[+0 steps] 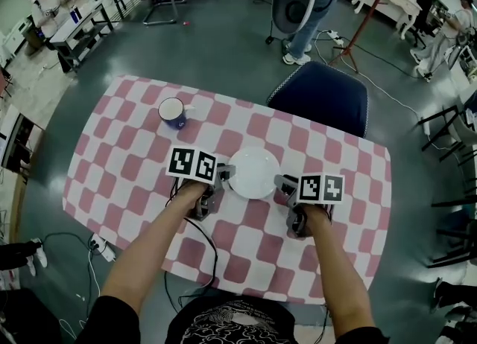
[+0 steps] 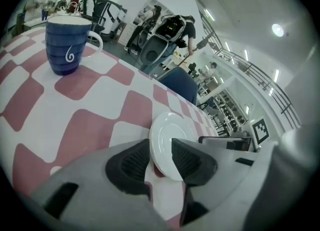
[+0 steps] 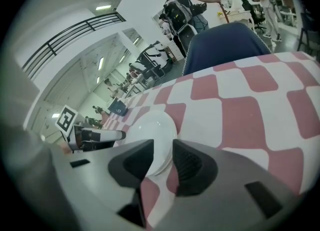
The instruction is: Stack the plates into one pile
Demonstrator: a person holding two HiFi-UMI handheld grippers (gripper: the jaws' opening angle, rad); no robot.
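A white plate (image 1: pixel 253 172) lies flat on the pink-and-white checked tablecloth (image 1: pixel 134 171), mid-table. In the right gripper view its rim (image 3: pixel 150 130) looks layered, as if it rests on another plate. My left gripper (image 1: pixel 223 173) is at the plate's left edge and my right gripper (image 1: pixel 283 184) at its right edge. In the left gripper view the plate's rim (image 2: pixel 170 132) sits between the jaws of the left gripper (image 2: pixel 160 152), which stand apart around it. The right gripper (image 3: pixel 162 161) likewise has its jaws apart with the rim between them.
A blue mug (image 1: pixel 173 112) with a white handle stands at the table's far left, also in the left gripper view (image 2: pixel 67 45). A dark blue chair (image 1: pixel 320 97) is pushed against the table's far edge. People and office furniture stand on the floor beyond.
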